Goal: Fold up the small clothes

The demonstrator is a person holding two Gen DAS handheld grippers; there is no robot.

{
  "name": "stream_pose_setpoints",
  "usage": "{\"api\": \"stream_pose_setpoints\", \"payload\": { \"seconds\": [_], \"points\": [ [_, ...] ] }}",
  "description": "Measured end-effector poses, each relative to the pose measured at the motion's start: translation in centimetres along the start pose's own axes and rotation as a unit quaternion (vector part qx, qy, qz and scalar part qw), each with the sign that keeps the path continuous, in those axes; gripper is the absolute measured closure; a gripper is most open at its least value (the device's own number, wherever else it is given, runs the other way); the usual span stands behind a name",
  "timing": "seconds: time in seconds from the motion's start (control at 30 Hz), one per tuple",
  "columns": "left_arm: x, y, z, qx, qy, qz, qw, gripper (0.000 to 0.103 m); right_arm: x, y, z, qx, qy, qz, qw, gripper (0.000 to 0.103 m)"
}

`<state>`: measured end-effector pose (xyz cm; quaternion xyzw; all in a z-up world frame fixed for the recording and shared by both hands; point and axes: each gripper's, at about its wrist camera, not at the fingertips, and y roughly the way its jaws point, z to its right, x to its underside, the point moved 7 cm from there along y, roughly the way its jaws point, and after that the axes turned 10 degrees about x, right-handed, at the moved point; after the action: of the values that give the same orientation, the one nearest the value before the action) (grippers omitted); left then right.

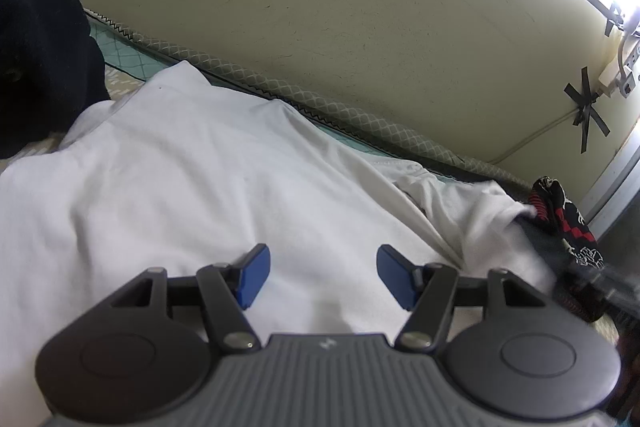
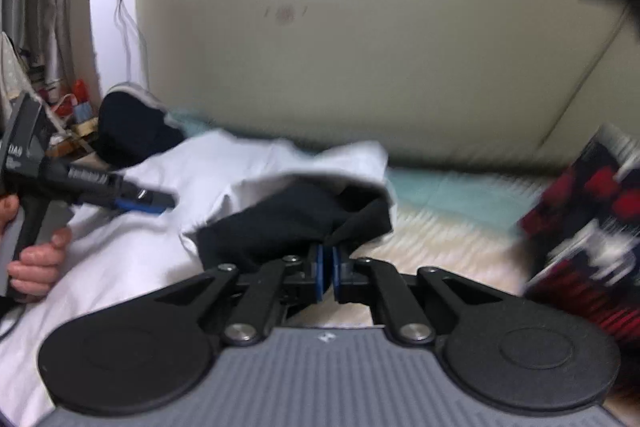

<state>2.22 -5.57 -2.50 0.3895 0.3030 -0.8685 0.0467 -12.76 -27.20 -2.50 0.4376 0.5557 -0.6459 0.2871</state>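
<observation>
A white garment lies spread over the mattress, with its sleeve end rumpled at the right. My left gripper hovers just above its middle, jaws open, with nothing between the blue pads. In the right wrist view my right gripper is shut, and the edge of a black cloth runs in between its pads. That black cloth lies partly under a raised fold of the white garment. The left gripper shows at the left, held by a hand.
A dark garment pile sits at the far left against the mattress's patterned edge. A red, black and white patterned cloth lies at the right. The cream wall runs close behind, with taped cables and a power strip.
</observation>
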Motion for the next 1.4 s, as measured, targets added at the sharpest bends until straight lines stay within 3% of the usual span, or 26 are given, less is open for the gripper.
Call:
{"api": "stream_pose_setpoints", "payload": {
  "seconds": [0.13,0.23,0.27,0.37,0.43,0.53,0.63,0.77,0.83,0.9,1.0,1.13,1.2,1.4],
  "points": [
    [0.0,0.0,0.0,-0.002,0.002,-0.001,1.0000,0.043,-3.6,-2.8,3.9,0.102,-0.069,0.049,0.991,0.103],
    [0.0,0.0,0.1,-0.002,0.002,-0.001,1.0000,0.043,-6.9,-4.4,6.2,0.216,-0.159,0.099,0.958,0.103],
    [0.0,0.0,0.1,-0.002,0.002,0.000,1.0000,0.043,-7.8,-4.8,7.1,0.238,-0.161,0.107,0.952,0.103],
    [0.0,0.0,0.0,-0.001,0.000,0.000,1.0000,0.043,-9.2,-5.6,8.6,0.256,-0.130,0.114,0.951,0.101],
    [0.0,0.0,0.0,-0.001,0.000,0.000,1.0000,0.043,-8.7,-5.9,8.8,0.243,-0.099,0.111,0.959,0.066],
    [0.0,0.0,0.0,-0.001,0.001,0.000,1.0000,0.043,-6.9,-7.1,8.8,0.200,-0.042,0.100,0.974,0.073],
    [0.0,0.0,0.0,-0.002,0.003,0.000,1.0000,0.042,-4.5,-9.0,9.5,0.155,0.050,0.085,0.983,0.073],
    [0.0,0.0,0.0,-0.003,0.003,0.000,1.0000,0.042,-0.4,-10.5,10.8,0.115,0.167,0.053,0.978,0.069],
    [0.0,0.0,0.0,-0.003,0.003,-0.001,1.0000,0.042,1.6,-10.5,10.5,0.093,0.202,0.037,0.974,0.059],
    [0.0,0.0,0.0,-0.003,0.003,0.000,1.0000,0.042,3.0,-9.7,10.0,0.074,0.219,0.018,0.973,0.059],
    [0.0,0.0,0.0,-0.002,0.003,0.000,1.0000,0.042,3.5,-8.5,10.3,0.093,0.229,0.018,0.969,0.060],
    [0.0,0.0,0.1,-0.002,0.004,-0.001,1.0000,0.041,2.5,-7.1,13.2,0.086,0.294,0.028,0.951,0.056],
    [0.0,0.0,0.1,-0.001,0.006,-0.001,1.0000,0.040,2.2,-6.2,14.1,0.100,0.309,0.021,0.945,0.060],
    [0.0,0.1,0.1,0.001,0.008,-0.003,1.0000,0.036,1.9,-3.1,13.5,0.164,0.193,-0.020,0.967,0.059]
  ]
}}
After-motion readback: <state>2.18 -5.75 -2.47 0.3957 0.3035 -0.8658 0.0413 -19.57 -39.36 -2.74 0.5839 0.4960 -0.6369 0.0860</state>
